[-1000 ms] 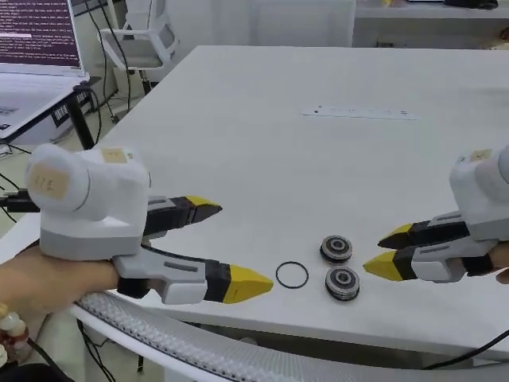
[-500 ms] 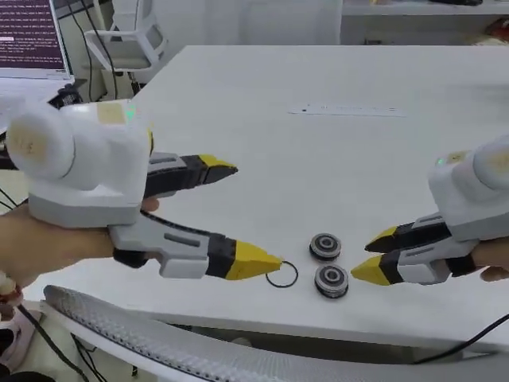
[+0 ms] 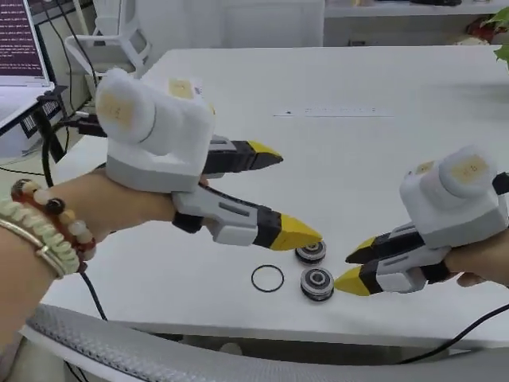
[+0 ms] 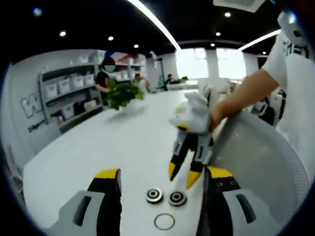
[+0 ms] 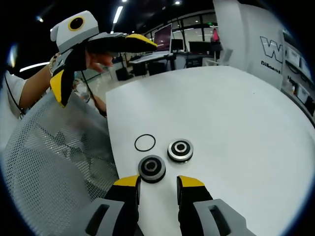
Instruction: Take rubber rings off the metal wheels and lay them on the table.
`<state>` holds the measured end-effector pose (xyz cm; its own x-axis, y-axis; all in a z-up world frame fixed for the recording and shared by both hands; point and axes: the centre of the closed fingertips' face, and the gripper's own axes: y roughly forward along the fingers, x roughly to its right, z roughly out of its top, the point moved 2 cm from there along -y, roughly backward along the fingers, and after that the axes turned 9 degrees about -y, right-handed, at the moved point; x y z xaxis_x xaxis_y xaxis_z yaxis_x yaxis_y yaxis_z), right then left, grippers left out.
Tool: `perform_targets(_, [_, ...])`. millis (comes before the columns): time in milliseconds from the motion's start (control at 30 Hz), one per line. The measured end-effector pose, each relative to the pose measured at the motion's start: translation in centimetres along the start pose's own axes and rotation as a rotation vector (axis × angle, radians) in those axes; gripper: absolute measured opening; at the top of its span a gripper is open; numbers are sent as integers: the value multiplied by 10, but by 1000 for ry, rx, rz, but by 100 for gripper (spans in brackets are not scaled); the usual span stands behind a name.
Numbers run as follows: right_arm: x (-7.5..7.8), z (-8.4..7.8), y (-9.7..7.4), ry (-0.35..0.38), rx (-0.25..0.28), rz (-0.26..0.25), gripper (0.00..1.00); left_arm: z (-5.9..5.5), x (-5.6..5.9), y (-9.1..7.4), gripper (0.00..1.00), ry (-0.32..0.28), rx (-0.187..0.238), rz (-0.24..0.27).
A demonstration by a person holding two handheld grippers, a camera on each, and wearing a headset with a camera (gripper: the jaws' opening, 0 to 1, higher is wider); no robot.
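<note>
1 thin black rubber ring (image 3: 267, 278) lies flat on the white table (image 3: 382, 175). Just beside that ring sit 2 round metal wheels (image 3: 310, 252), both seemingly with rubber on. Left gripper (image 3: 298, 197) hangs above ring and wheels, jaws spread wide, empty. Right gripper (image 3: 343, 269), jaws narrowly parted, empty, points at the nearer wheel (image 3: 317, 282) from the side away from the ring. We'd pin the hub, hook the rubber edge with 1 tip, peel outward.

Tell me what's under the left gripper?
A near wheel, a farther wheel and a loose black ring lie on the table below the left gripper. In the head view its yellow tip hides the farther wheel's edge.
</note>
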<state>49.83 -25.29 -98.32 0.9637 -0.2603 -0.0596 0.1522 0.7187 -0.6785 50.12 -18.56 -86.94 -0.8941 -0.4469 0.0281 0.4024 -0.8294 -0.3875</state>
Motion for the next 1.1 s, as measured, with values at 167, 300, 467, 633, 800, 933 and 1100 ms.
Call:
perform_targets(167, [5, -5, -1, 18, -10, -21, 27, -28, -1, 25, 60, -50, -37, -32])
perform_targets(300, [1, -8, 3, 9, -21, -3, 26, -54, 0, 36, 53, -60, -130, -37])
perform_targets(467, [0, -9, 8, 5, -23, 15, 29, -66, 11, 47, 49, -28, -177, -95])
perform_targets(633, [-4, -8, 12, -12, -12, 27, 30, -73, 9, 52, 37, -63, -159, -88])
perform_targets(800, [-6, -8, 17, -16, -20, 28, 27, -85, 5, 57, 31, -2, -207, -70])
perform_targets(933, [-7, -6, 20, -18, -10, 28, 24, -86, 7, 61, 25, -34, -190, -84])
perform_targets(1100, [-7, -10, 23, -50, -30, 29, 22, -93, 11, 64, 17, -72, -197, -89])
